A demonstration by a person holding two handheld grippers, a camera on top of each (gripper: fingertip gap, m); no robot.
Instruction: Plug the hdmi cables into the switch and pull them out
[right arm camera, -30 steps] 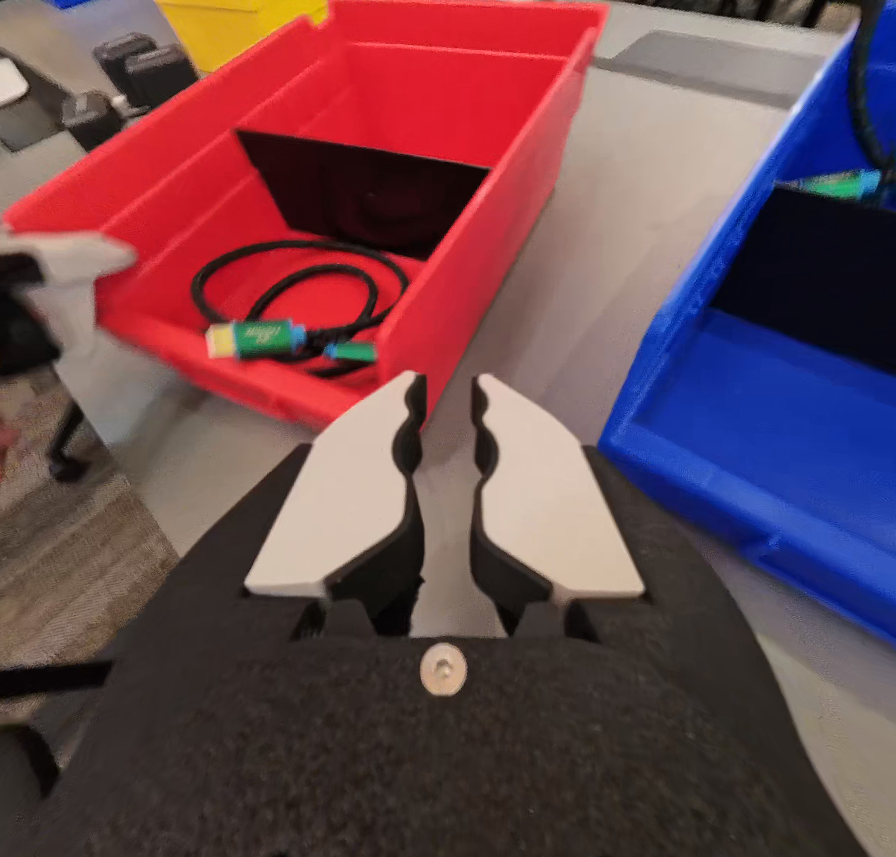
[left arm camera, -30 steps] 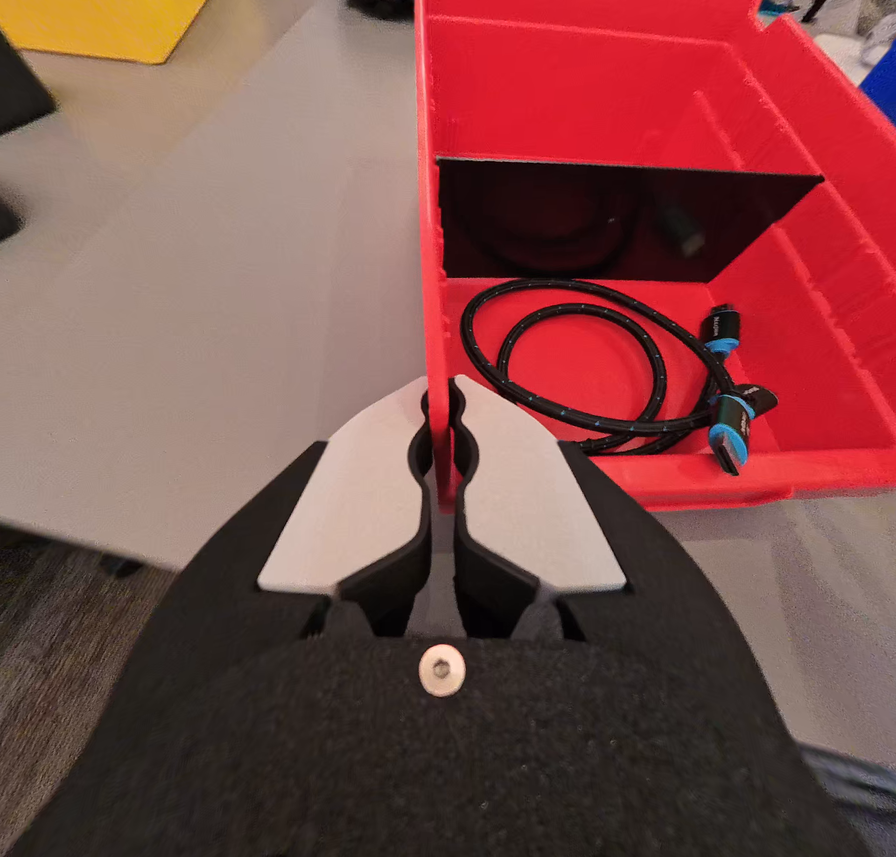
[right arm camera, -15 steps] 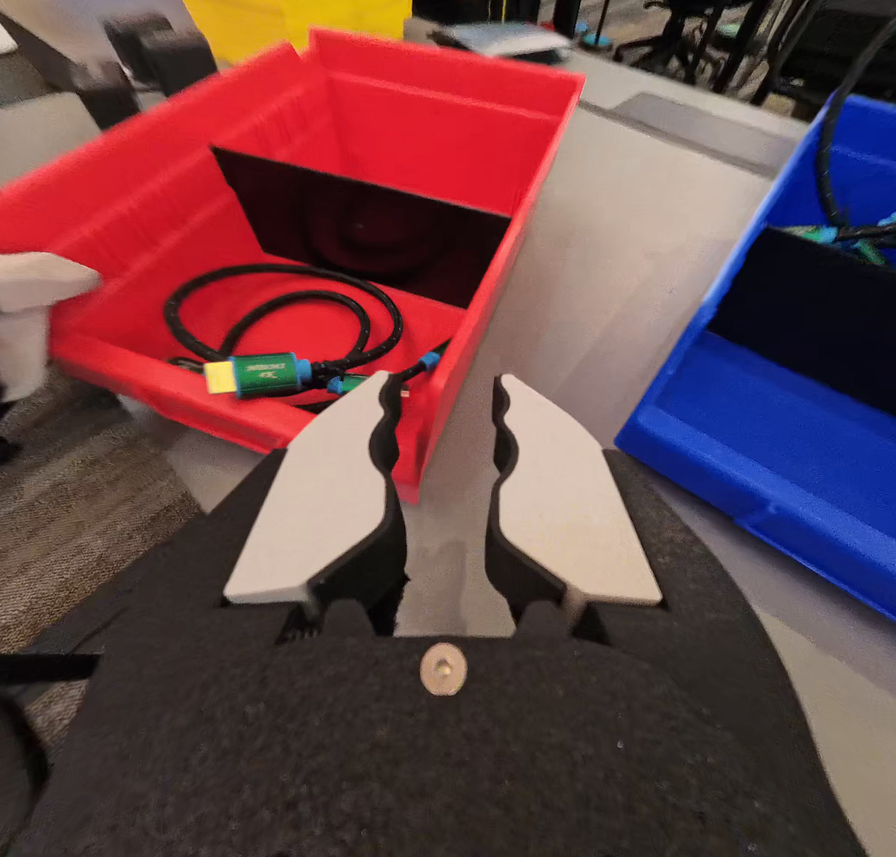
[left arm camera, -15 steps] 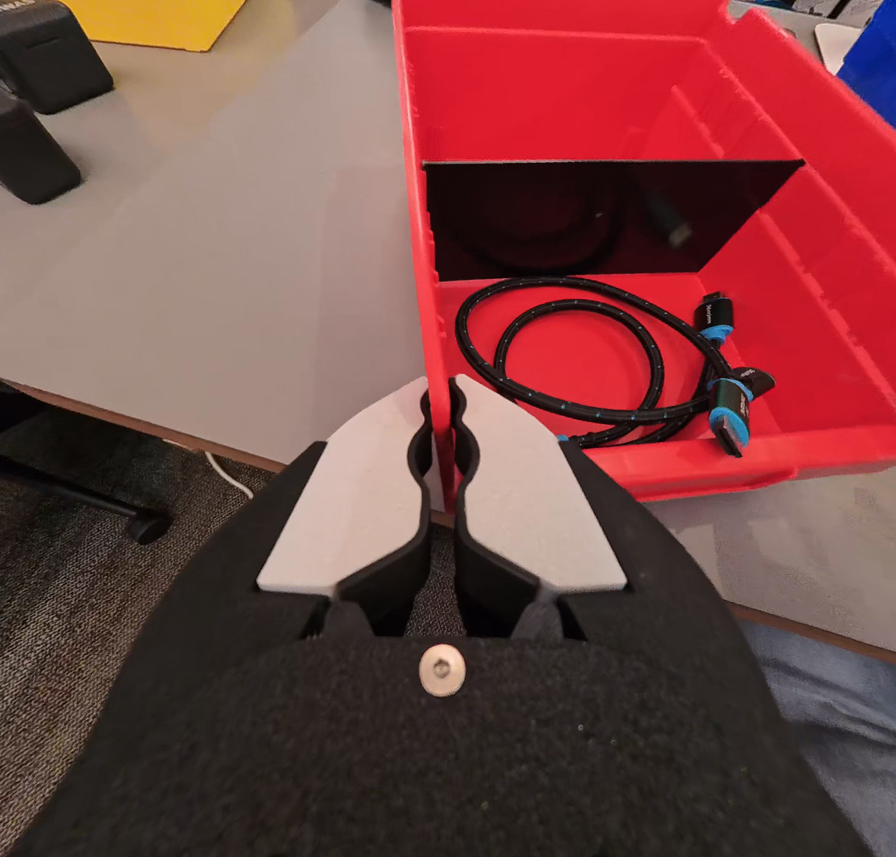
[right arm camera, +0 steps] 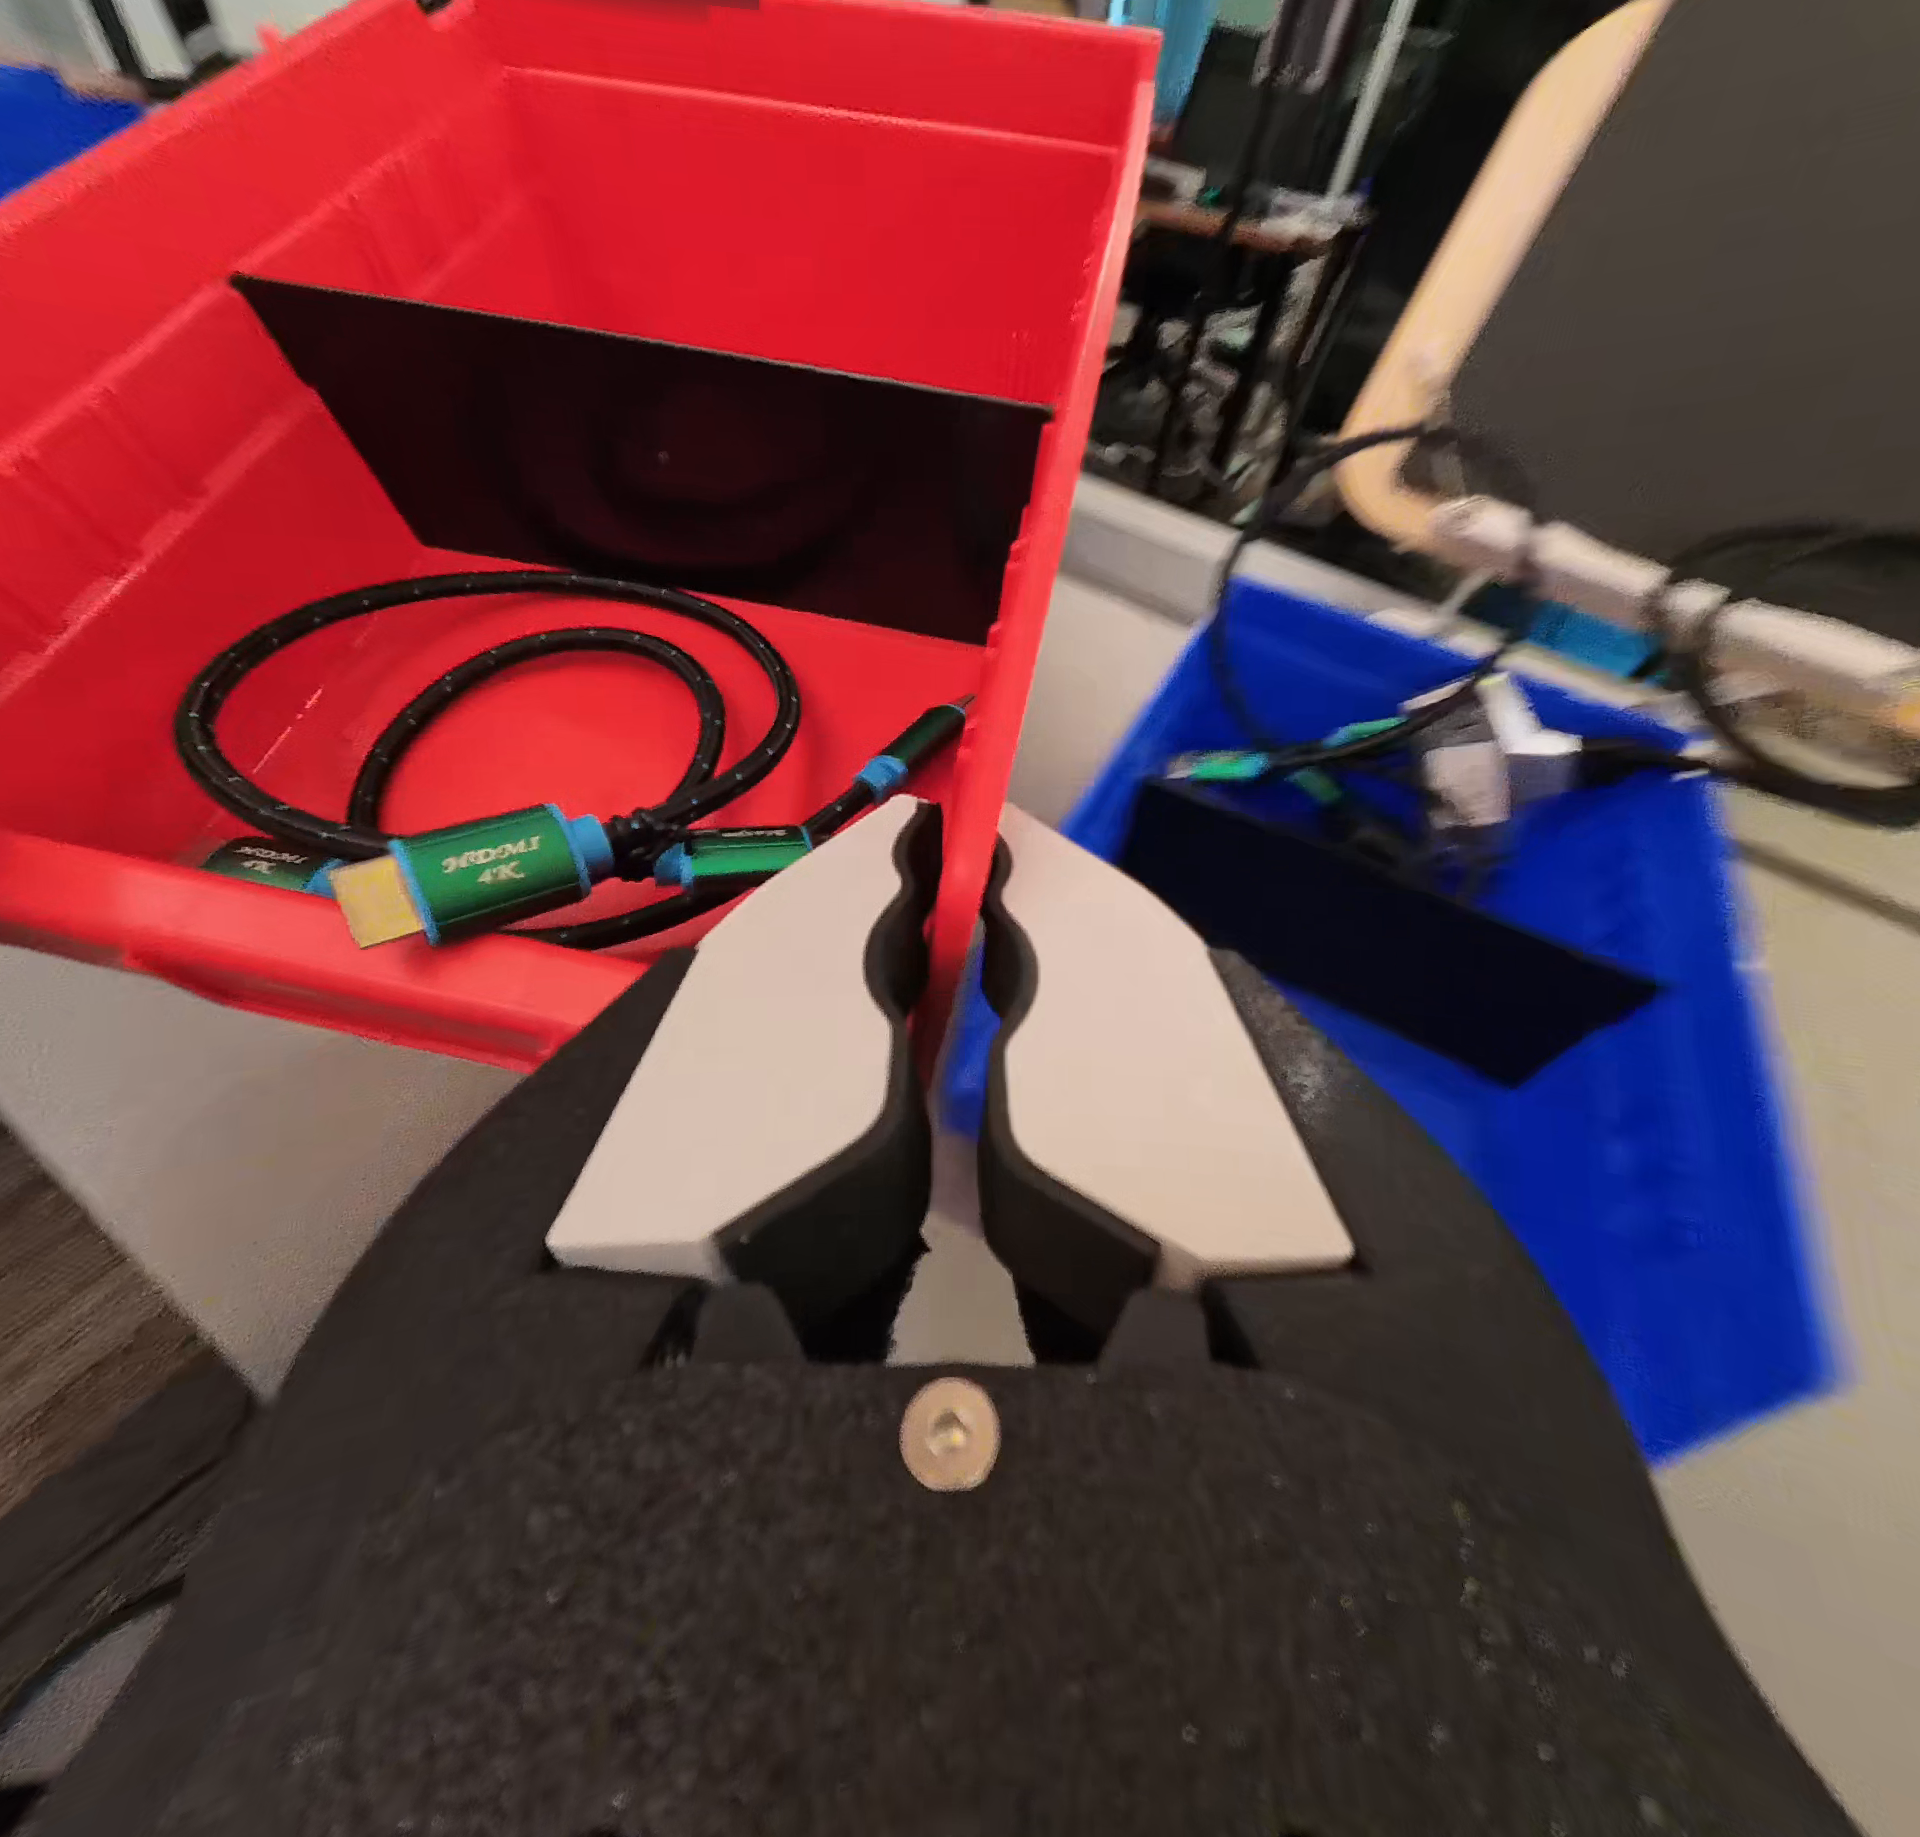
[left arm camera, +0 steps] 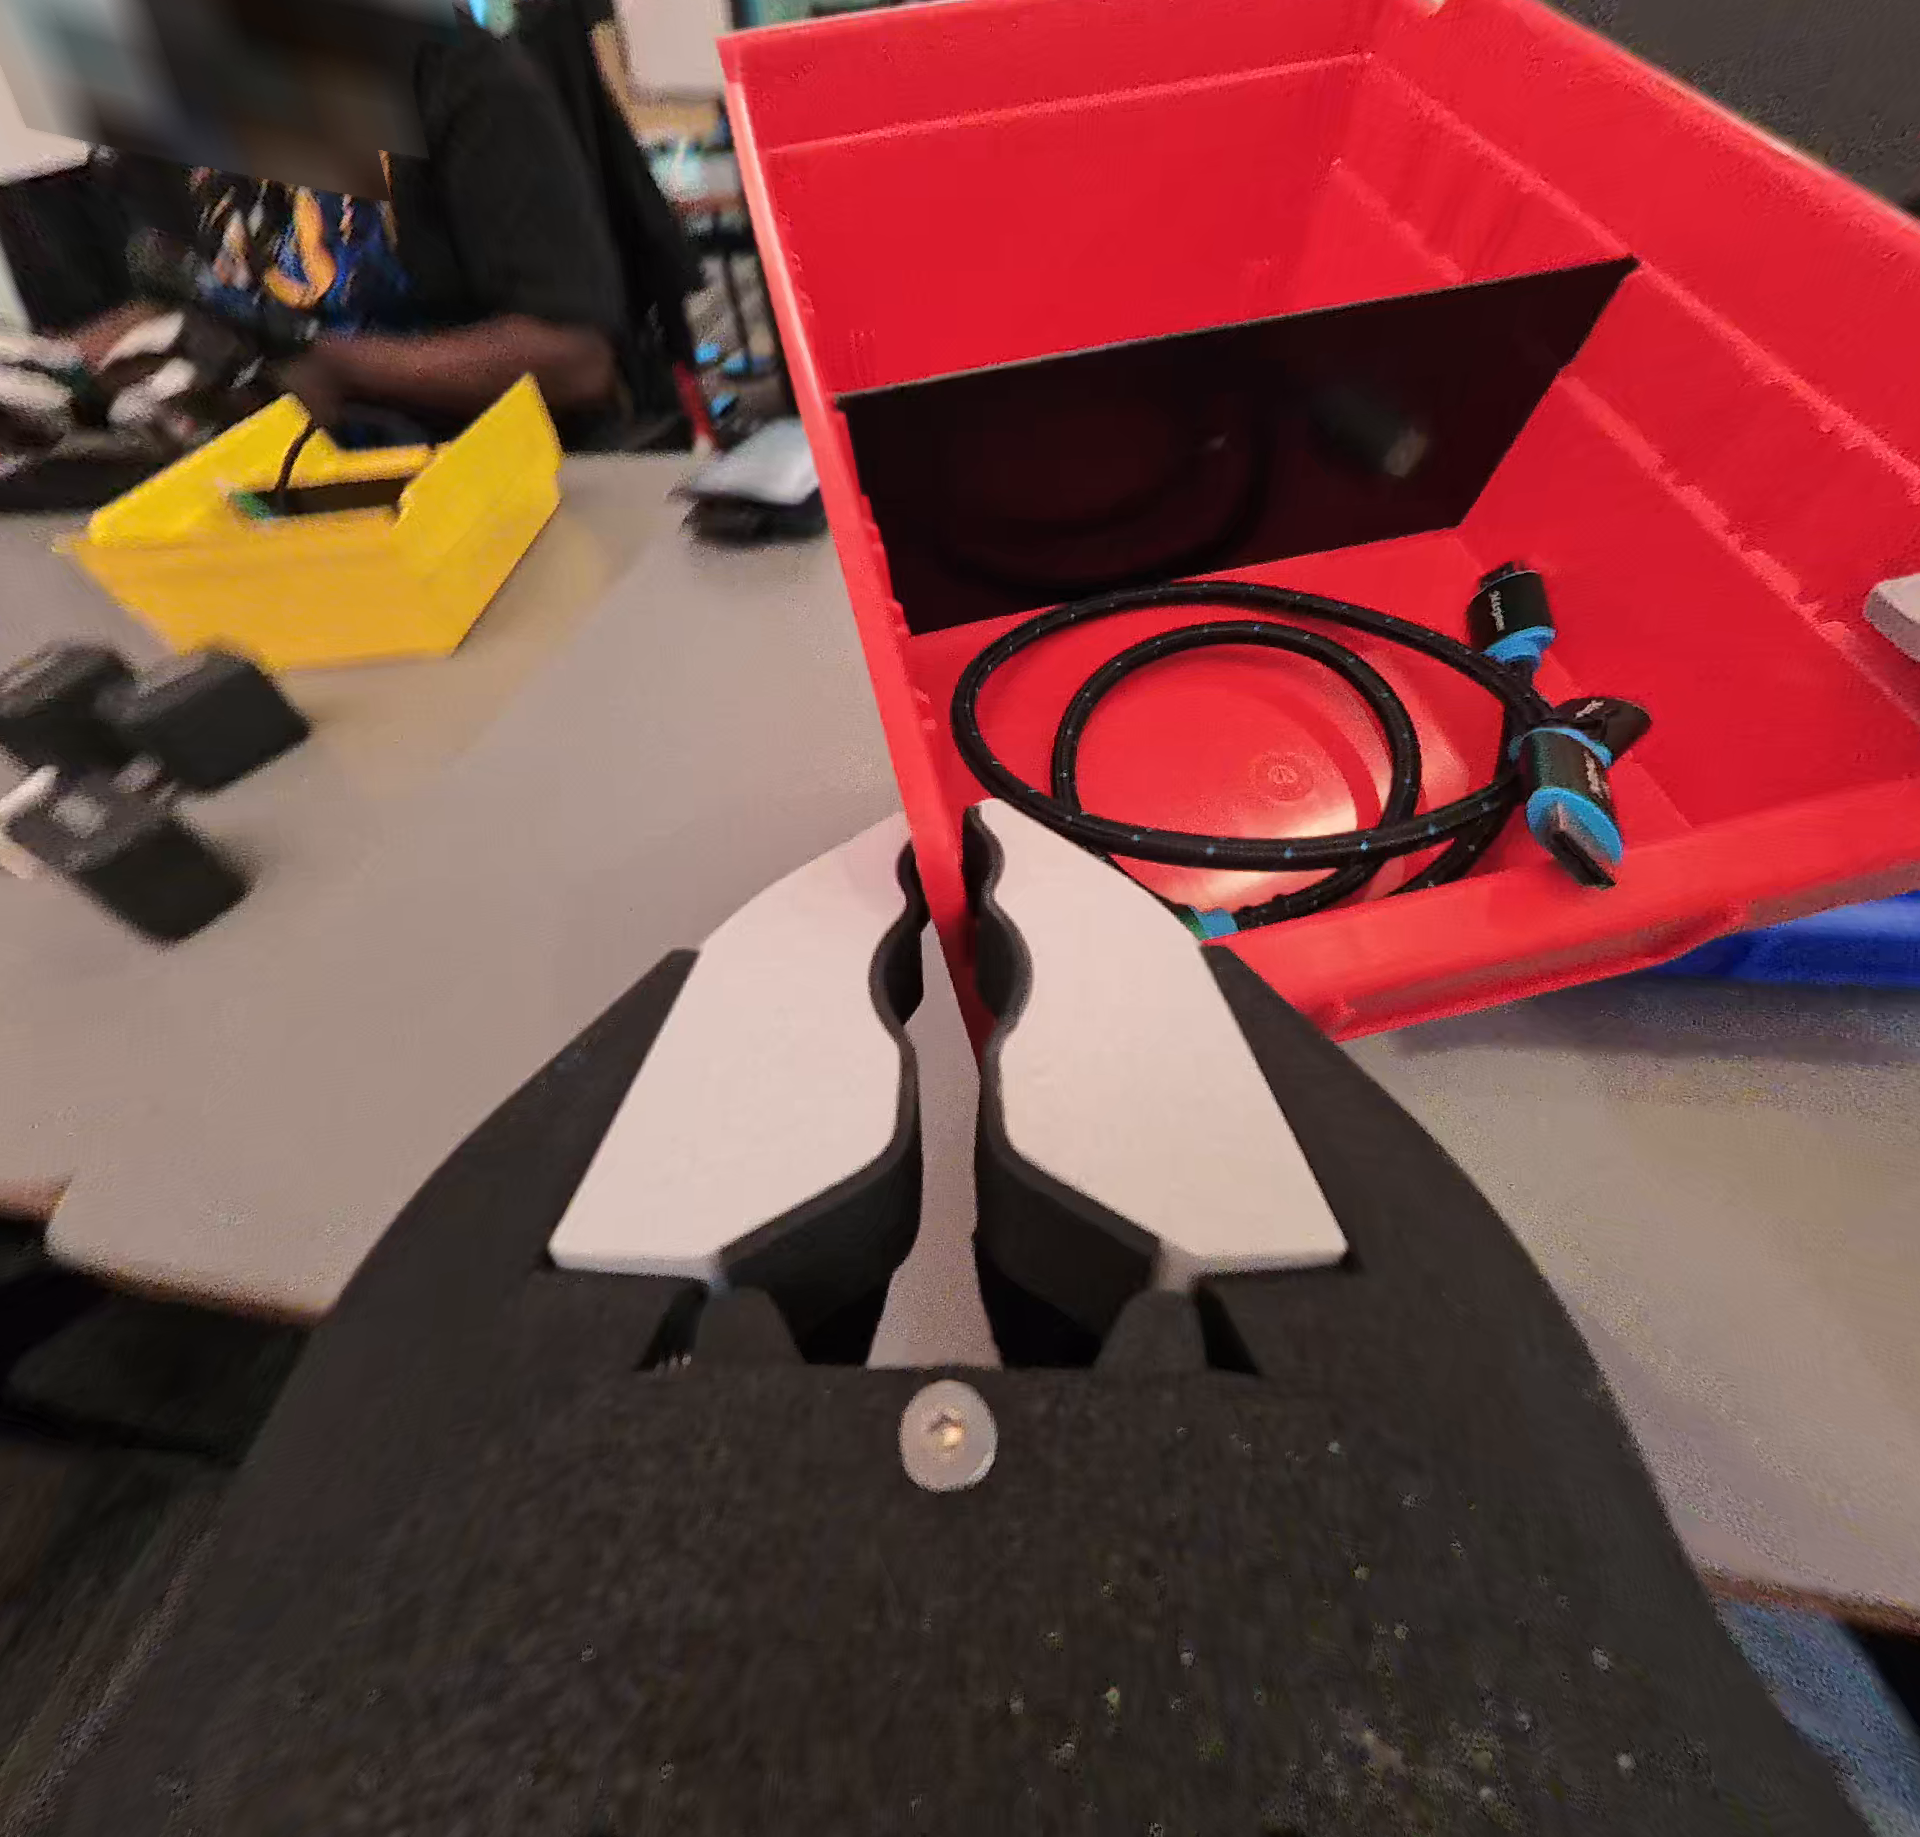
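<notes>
Your left hand-held gripper (left arm camera: 940, 842) is pinching the left wall of the red bin (left arm camera: 1049, 187), near its front corner. The thin red wall sits right between the two fingers. Your right hand-held gripper (right arm camera: 961, 831) is pinching the bin's right wall (right arm camera: 1060, 457) the same way. In the left view the bin's front edge looks raised off the desk (left arm camera: 416, 914), and the bin tilts.

Inside the bin, a black divider (left arm camera: 1226, 447) stands across the middle. In front of it lies a coiled black cable (left arm camera: 1184, 738). In the left view the coil is at 1 o'clock from your fingers, with blue-collared plugs (left arm camera: 1574, 800) at 3 o'clock from the coil, close to the front wall. In the right view the same coil (right arm camera: 488, 686) is at 10 o'clock from your fingers, and a green plug with a gold tip (right arm camera: 457, 883) lies against the front wall.

A blue bin (right arm camera: 1558, 1112) sits just beside the red one on the right, with more cables (right arm camera: 1351, 738) in it. The pictures are too blurry to pick out the switch.

Far off at 10 o'clock in the left view is a yellow bin (left arm camera: 322, 530), with a person (left arm camera: 436, 260) sitting behind it.
</notes>
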